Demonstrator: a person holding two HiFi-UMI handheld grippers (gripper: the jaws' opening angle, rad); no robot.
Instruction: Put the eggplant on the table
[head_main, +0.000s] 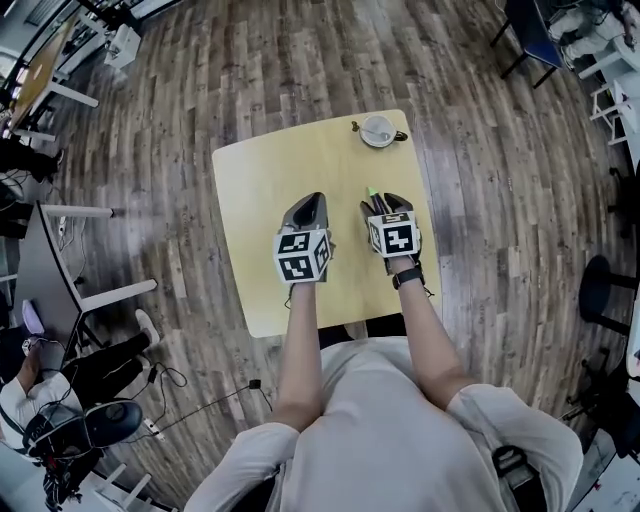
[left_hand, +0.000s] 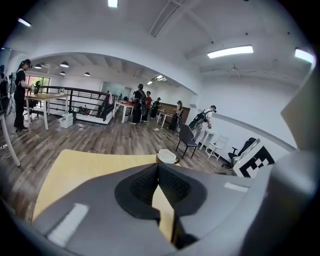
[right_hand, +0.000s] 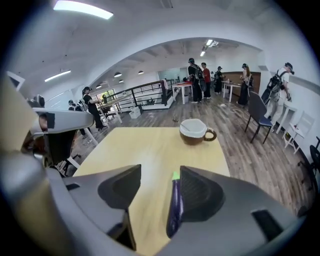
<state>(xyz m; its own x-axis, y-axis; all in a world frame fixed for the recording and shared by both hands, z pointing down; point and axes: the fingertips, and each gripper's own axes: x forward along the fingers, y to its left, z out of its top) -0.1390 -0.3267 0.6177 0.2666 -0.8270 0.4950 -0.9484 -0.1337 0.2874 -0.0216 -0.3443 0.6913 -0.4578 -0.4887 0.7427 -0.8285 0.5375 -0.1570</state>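
A small purple eggplant (right_hand: 175, 202) with a green tip lies lengthwise between the jaws of my right gripper (right_hand: 159, 172), close against the right jaw and apart from the left one. In the head view only its green tip (head_main: 371, 192) peeks out beside the right gripper (head_main: 385, 202), which hangs over the right half of the pale wooden table (head_main: 270, 170). Those jaws stand wide open. My left gripper (head_main: 312, 200) hovers over the table's middle, shut with nothing in it; its black pads meet at the tips (left_hand: 158, 167).
A brown cup with a white inside (head_main: 378, 130) (right_hand: 196, 131) (left_hand: 166, 156) stands at the table's far edge. Wood-plank floor surrounds the table. A desk (head_main: 50, 270) and a seated person are at the left, chairs (head_main: 530, 30) at the far right, and people stand by distant tables.
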